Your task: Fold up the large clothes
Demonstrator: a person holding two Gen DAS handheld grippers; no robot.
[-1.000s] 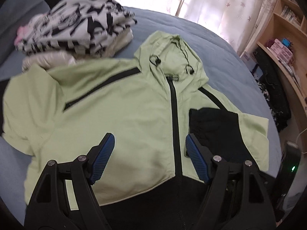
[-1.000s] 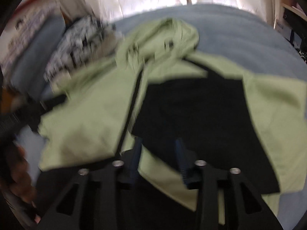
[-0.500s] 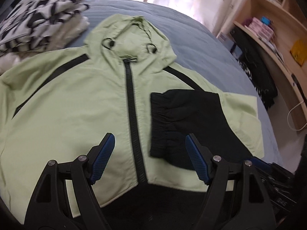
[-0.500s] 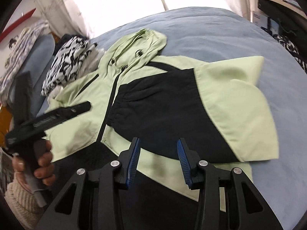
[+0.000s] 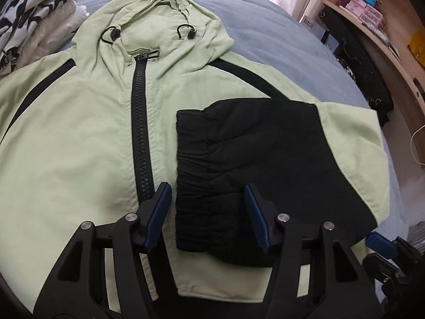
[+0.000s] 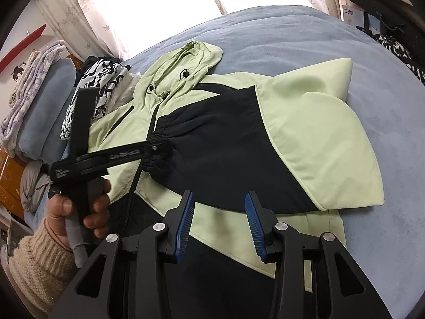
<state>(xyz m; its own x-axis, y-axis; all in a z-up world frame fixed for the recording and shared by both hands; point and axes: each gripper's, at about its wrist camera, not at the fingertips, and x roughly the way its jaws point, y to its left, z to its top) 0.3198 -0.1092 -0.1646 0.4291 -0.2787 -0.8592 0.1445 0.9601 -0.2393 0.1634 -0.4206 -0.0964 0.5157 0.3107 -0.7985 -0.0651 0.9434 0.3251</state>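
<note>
Blue bed (image 6: 305,29), with light green jacket (image 5: 79,138) spread flat on it, zipped, hood far. Black sleeve (image 5: 252,143) already folded across the chest, cuff (image 5: 191,175) beside the zipper. Left gripper (image 5: 207,212) now lower and closer than a second ago, jaws just narrowed around the cuff, probably not pressing yet. Right gripper (image 6: 220,223) half-open, empty, above the hem. Next fold seems near.

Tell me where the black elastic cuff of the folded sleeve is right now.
The cuff lies on the jacket front, just right of the zipper in the left wrist view, between the left gripper fingertips.
</note>
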